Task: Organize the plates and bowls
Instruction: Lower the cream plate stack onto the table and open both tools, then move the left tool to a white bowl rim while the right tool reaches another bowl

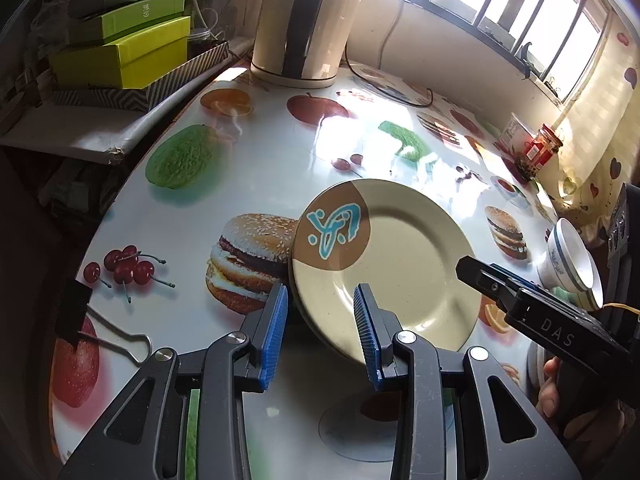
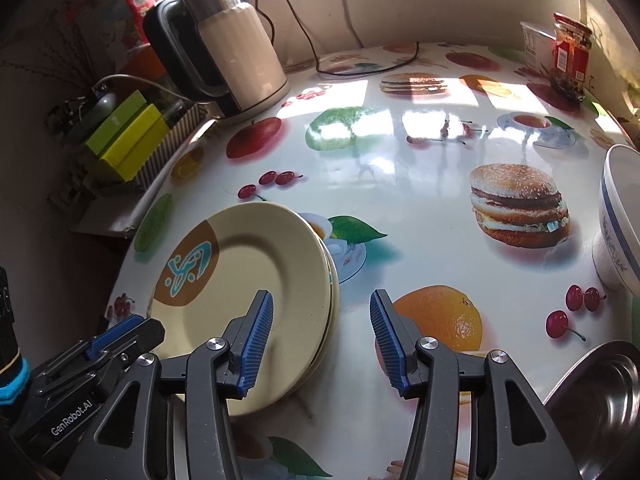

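Plates (image 1: 400, 256): a small stack on the table (image 1: 280, 152), near its left edge; in the right wrist view the stack (image 2: 256, 280) shows at least two rims below the top plate. The top plate sits tilted, its far-left rim raised.

Left gripper (image 1: 322, 332): jaws apart, blue ribbed pads (image 1: 274, 336) on either side of the stack's near rim. Left pad is just off the rim's outer edge; right pad sits over the plate's face. Neither pad is seen pressing on the plates. In the right wrist view this gripper (image 2: 120, 332) comes in from the lower left, tip at the plates' near-left rim.

Right gripper (image 2: 322, 340): jaws apart, nothing gripped. Its left pad overlaps the plates' right rim; its right pad stands over the printed orange, clear of the stack. In the left wrist view its tip (image 1: 480, 276) lies at the plates' right rim.

Look of plates: round, cream, wide flat rim, shallow well; a brown disc with a turquoise mark on the far-left part.

Bowls: a white bowl (image 1: 572, 264) with blue rim band, tilted, near the table's right edge, apart from the plates; a steel bowl (image 2: 600, 404) at the near right edge.

Other: kettle (image 2: 224, 48) at the far-left edge, red-labelled jar (image 2: 570, 60) at the far right.
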